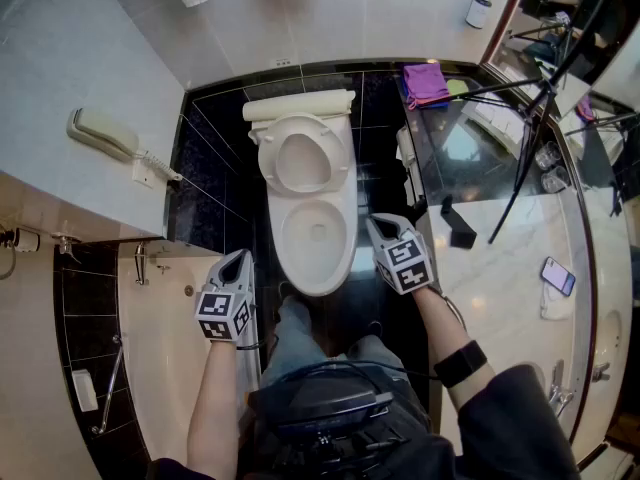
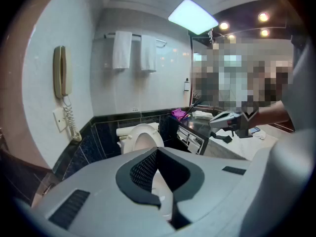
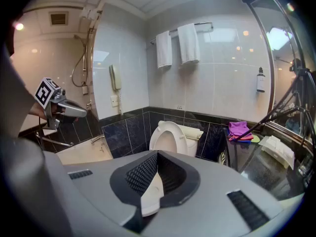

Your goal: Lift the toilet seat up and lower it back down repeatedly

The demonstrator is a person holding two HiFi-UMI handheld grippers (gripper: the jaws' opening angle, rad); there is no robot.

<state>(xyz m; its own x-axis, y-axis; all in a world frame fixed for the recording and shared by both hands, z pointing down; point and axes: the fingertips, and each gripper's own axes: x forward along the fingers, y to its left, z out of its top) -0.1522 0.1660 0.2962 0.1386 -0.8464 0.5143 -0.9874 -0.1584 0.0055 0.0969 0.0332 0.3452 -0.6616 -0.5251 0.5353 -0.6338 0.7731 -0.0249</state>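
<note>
Head view: black tiles [image 1: 215, 178] surround the toilet [image 1: 318, 238], its toilet seat [image 1: 303, 158] raised against the tank. Left gripper [image 1: 238, 258] and right gripper [image 1: 379, 222] flank the bowl, jaws closed, empty. Marble counter [image 1: 500, 238] to the toilet's right.

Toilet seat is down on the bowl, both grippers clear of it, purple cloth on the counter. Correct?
No: the toilet seat stands raised, per the head view. Left gripper and right gripper are clear of it; purple cloth is on the counter.

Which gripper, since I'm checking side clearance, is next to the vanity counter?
The right gripper: it hangs beside the marble counter, while the left gripper is across the toilet, on the bathtub side.
</note>
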